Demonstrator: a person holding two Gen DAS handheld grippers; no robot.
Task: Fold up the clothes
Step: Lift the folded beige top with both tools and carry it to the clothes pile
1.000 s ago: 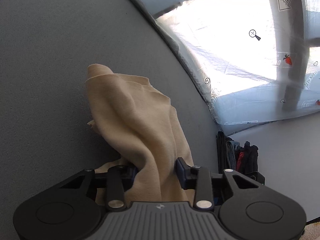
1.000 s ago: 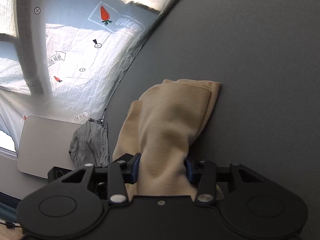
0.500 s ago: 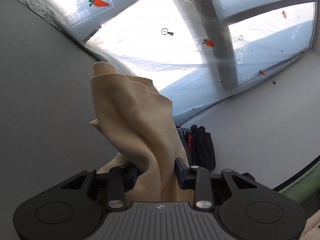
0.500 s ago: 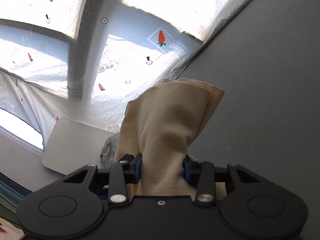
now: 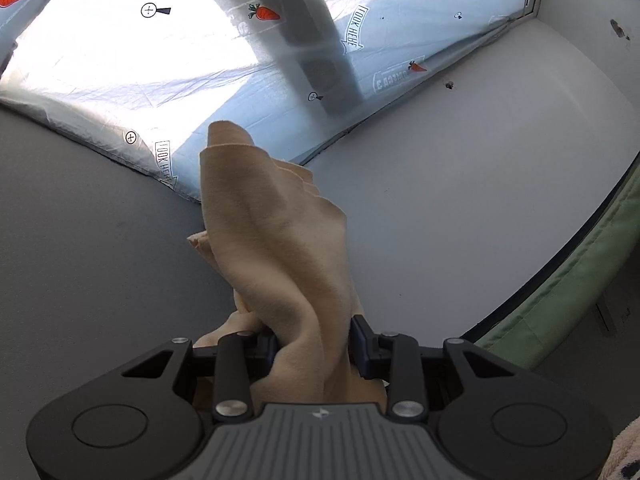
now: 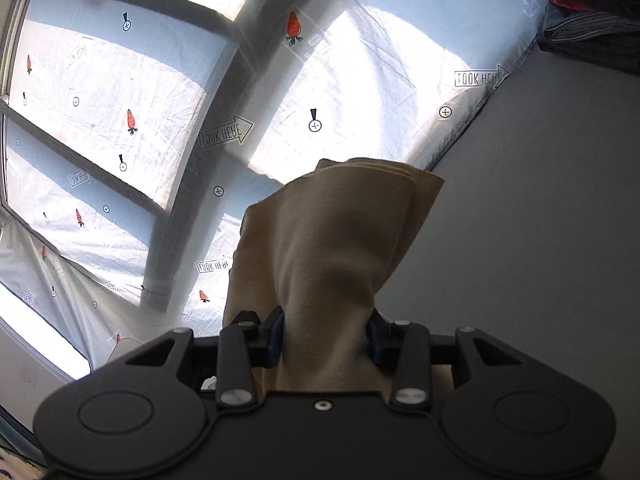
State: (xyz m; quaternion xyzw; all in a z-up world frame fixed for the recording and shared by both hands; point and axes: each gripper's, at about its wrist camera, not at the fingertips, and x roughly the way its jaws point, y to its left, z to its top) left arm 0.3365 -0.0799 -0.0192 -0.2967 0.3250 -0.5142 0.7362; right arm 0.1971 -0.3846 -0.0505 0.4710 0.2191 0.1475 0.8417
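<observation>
A beige garment (image 5: 280, 248) is bunched between the fingers of my left gripper (image 5: 314, 346), which is shut on it. Its folded edge stands up in front of the camera and hides what lies straight ahead. In the right wrist view the same beige garment (image 6: 336, 248) sticks up out of my right gripper (image 6: 326, 338), also shut on it, with layered edges showing at the top. Both grippers are lifted well above the grey table (image 5: 80, 264) and point almost level. The rest of the garment hangs below, out of sight.
A sheet printed with carrots (image 6: 160, 128) covers the bright window behind the grey table (image 6: 540, 220). Dark folded clothes (image 6: 584, 28) lie at the far right in the right wrist view. A white wall (image 5: 460, 184) and a green edge (image 5: 580, 280) show in the left wrist view.
Both grippers have risen with the beige garment and tipped up. The table has dropped out of most of each view and the window sheet now fills the background.
</observation>
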